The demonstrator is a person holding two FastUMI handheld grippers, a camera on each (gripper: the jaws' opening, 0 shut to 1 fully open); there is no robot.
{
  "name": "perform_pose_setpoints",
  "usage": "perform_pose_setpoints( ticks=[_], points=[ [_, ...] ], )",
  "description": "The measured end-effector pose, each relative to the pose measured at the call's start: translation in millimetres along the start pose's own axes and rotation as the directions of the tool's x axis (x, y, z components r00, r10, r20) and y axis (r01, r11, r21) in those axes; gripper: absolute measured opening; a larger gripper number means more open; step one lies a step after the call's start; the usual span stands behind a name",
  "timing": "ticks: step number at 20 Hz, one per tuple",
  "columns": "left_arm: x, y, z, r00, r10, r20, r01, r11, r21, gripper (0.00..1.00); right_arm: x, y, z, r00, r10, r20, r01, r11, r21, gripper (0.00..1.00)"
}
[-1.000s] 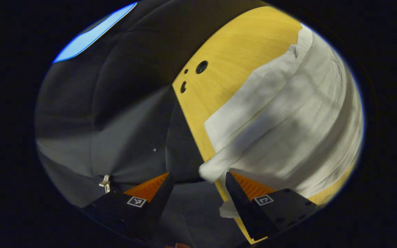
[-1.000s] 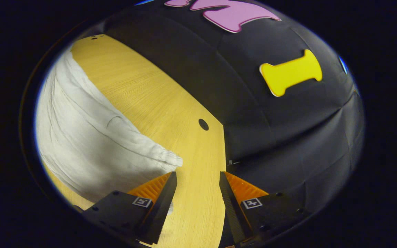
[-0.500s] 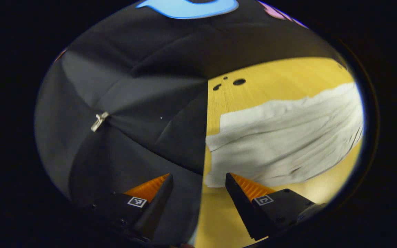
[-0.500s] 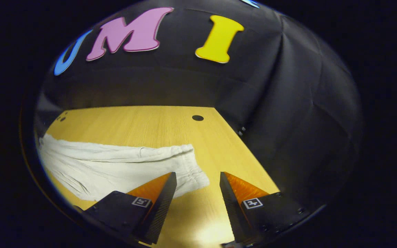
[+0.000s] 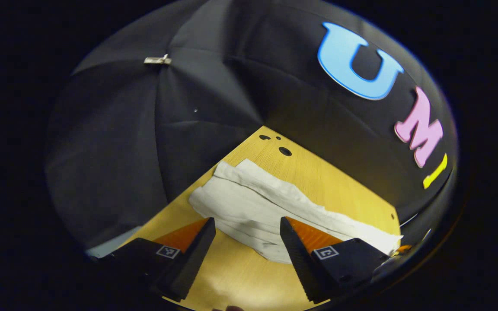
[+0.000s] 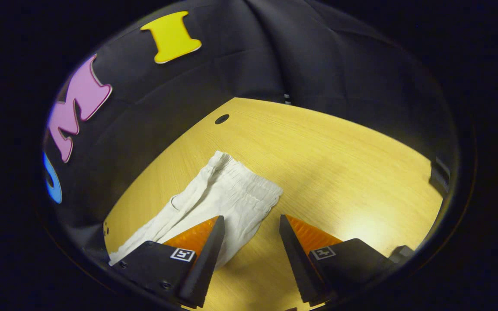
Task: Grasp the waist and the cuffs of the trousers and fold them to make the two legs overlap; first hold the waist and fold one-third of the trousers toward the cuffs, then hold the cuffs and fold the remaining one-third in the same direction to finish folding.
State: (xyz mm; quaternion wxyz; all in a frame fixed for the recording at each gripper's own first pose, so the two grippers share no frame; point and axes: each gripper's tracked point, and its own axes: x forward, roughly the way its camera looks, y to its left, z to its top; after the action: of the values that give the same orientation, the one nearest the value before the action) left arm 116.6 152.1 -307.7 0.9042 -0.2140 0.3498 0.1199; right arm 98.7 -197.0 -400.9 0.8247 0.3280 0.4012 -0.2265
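**White trousers flat on the desk, both claws empty above them**

White trousers (image 5: 253, 203) lie stretched out on your yellow wooden desk (image 6: 339, 164), already doubled lengthwise so one leg sits on the other. In the left gripper view your left claw (image 5: 245, 248) hangs above the near edge of the desk with its fingers spread wide and nothing between them; the cuff end (image 5: 227, 170) lies beyond it, close to the small holes (image 5: 284, 151) in the desk's far corner. In the right gripper view your right claw (image 6: 249, 246) is likewise wide apart and empty, raised over the desk. The gathered elastic waist (image 6: 249, 185) lies just ahead of its fingers, with the rest of the trousers running off behind the left finger (image 6: 203, 255). Black cloth (image 5: 180, 129) walls the booth behind the desk in both views.
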Motion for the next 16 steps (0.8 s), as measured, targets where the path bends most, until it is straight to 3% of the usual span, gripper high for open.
perform_pose_setpoints(
  ticks=[2, 3, 4, 5, 7, 9, 12, 16],
  points=[
    [-1.4, 8.3, -9.4, 1.000, 0.018, -0.023, -0.019, 0.998, -0.057, 0.96, 8.6, -0.6, -4.8, 1.000, -0.014, -0.022, 0.015, 0.997, 0.071, 0.82],
    [-3.0, 12.2, -12.6, 0.999, 0.022, -0.033, -0.025, 0.996, -0.089, 0.92, 13.8, 4.2, -3.6, 1.000, -0.012, -0.006, 0.012, 0.996, 0.083, 0.82],
    [-2.2, 13.3, -15.8, 0.999, 0.016, -0.034, -0.020, 0.992, -0.125, 0.96, 17.6, 2.6, -0.2, 1.000, -0.018, -0.007, 0.019, 0.996, 0.086, 0.81],
    [-0.5, 12.5, -15.9, 0.999, 0.001, -0.033, -0.006, 0.987, -0.164, 0.92, 19.8, 6.6, 2.0, 1.000, -0.014, -0.002, 0.014, 0.996, 0.091, 0.81],
    [2.9, 17.5, -19.0, 0.999, 0.009, -0.037, -0.017, 0.975, -0.222, 0.96, 28.8, 1.8, -0.4, 0.999, -0.048, -0.024, 0.050, 0.993, 0.106, 0.78],
    [10.4, 25.4, -24.0, 0.998, 0.035, -0.059, -0.049, 0.966, -0.254, 0.92, 23.0, 1.1, -5.3, 0.998, -0.025, -0.055, 0.033, 0.989, 0.145, 0.24],
    [23.4, 28.5, -27.0, 0.995, 0.052, -0.084, -0.073, 0.957, -0.280, 0.96, 22.1, 4.0, -1.7, 0.999, 0.015, -0.030, -0.010, 0.990, 0.139, 0.08],
    [45.1, 16.7, -26.0, 0.996, 0.018, -0.082, -0.044, 0.944, -0.326, 1.00, 14.8, 5.6, 4.8, 0.999, 0.034, -0.023, -0.031, 0.993, 0.117, 0.08]
  ],
)
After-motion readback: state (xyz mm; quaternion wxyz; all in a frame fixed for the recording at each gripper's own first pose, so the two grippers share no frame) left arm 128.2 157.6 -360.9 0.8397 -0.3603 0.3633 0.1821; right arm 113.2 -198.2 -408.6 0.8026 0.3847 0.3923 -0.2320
